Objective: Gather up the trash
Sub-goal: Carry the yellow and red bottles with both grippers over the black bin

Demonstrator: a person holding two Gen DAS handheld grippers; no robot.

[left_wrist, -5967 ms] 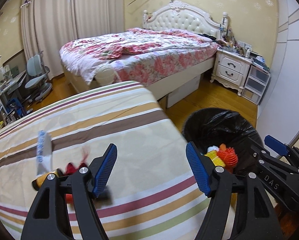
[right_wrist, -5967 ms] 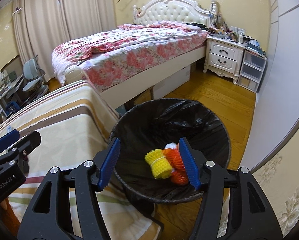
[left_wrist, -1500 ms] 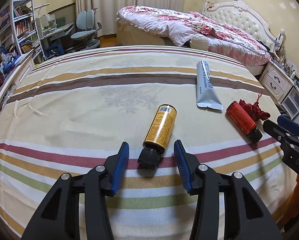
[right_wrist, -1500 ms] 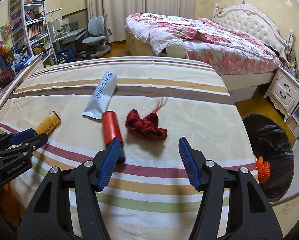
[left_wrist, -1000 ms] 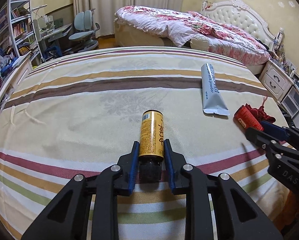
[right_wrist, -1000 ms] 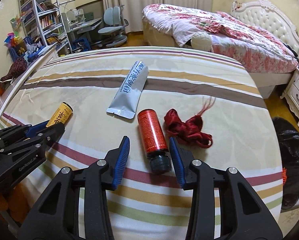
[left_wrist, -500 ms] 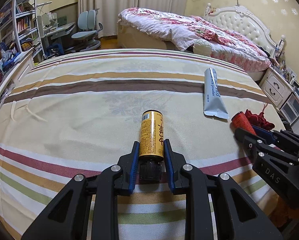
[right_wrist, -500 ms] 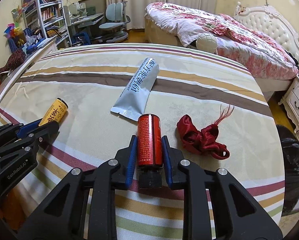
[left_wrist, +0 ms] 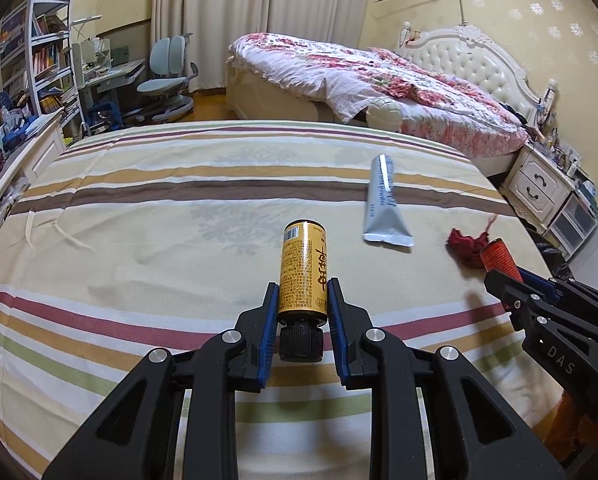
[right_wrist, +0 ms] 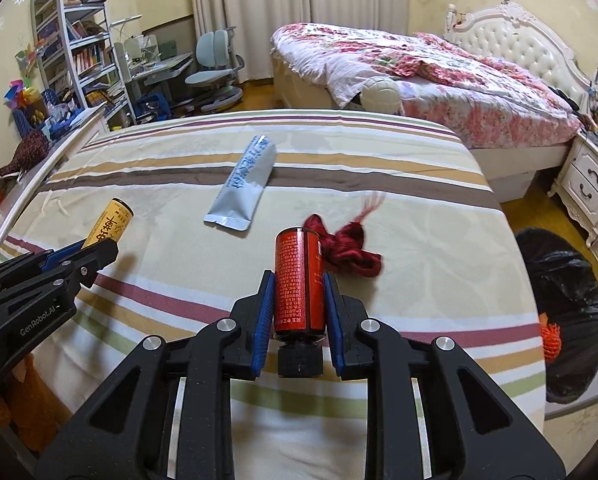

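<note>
My left gripper is shut on a yellow bottle with a black cap and holds it above the striped bed sheet. My right gripper is shut on a red bottle with a black cap, lifted off the sheet. The yellow bottle also shows in the right wrist view, and the red bottle in the left wrist view. A silver-blue sachet and a crumpled red cloth lie on the sheet. A black-lined trash bin stands at the right on the floor, with an orange net inside.
A second bed with a floral cover stands behind. A white nightstand is at the far right. A desk, chair and bookshelf fill the left side. The striped bed's edge drops off toward the bin.
Both grippers have lifted their bottles off the sheet and tilted them up. Both were open 1.5 s ago; the left had closed by 1.0 s ago, the right by 0.5 s ago.
</note>
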